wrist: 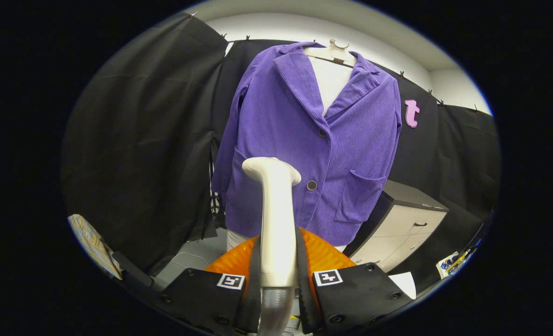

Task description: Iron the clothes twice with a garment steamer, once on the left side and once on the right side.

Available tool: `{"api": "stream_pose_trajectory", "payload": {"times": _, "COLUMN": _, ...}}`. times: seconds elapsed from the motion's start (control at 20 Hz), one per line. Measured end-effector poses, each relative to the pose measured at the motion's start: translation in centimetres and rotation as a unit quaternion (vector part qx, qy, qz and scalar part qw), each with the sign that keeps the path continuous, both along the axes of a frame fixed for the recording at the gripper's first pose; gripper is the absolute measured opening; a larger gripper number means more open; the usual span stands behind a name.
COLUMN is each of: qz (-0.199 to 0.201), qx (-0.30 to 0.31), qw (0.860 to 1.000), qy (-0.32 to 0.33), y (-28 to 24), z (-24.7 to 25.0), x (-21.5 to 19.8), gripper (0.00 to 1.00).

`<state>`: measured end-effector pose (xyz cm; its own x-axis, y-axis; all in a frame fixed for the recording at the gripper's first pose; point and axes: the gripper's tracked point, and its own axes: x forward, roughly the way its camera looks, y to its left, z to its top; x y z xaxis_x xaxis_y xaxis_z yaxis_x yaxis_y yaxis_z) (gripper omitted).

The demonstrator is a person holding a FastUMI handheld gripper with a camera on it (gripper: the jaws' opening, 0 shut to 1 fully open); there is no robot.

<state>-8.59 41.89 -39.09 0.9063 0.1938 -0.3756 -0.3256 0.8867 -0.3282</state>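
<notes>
Between the two fingers, the gripper [278, 275] clamps the handle of a garment steamer [276, 219], with a purple jacket [304, 140] hanging straight ahead.

Both fingers press against the sides of the steamer's smooth, pale, tube-like handle, which rises upright from them and ends in a rounded, flattened head turned toward the jacket; the head stands in front of the jacket's lower front on the pocket side nearer the black cloth, and whether it touches the fabric I cannot tell. The jacket is ribbed corduroy with wide lapels, two dark round buttons and patch pockets, and hangs on a pale hanger [334, 51] over a white form. Beside and behind the jacket's hem stands a boxy cabinet [407, 219] with a dark top and pale drawer fronts.
</notes>
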Motion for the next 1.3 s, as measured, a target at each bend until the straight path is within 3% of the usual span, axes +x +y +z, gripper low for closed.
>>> {"api": "stream_pose_trajectory", "payload": {"times": 1.3, "qz": -0.009, "qx": -0.031, "qw": 0.995, "qy": 0.090, "y": -4.8, "z": -9.8, "x": -3.3, "gripper": 0.41}}
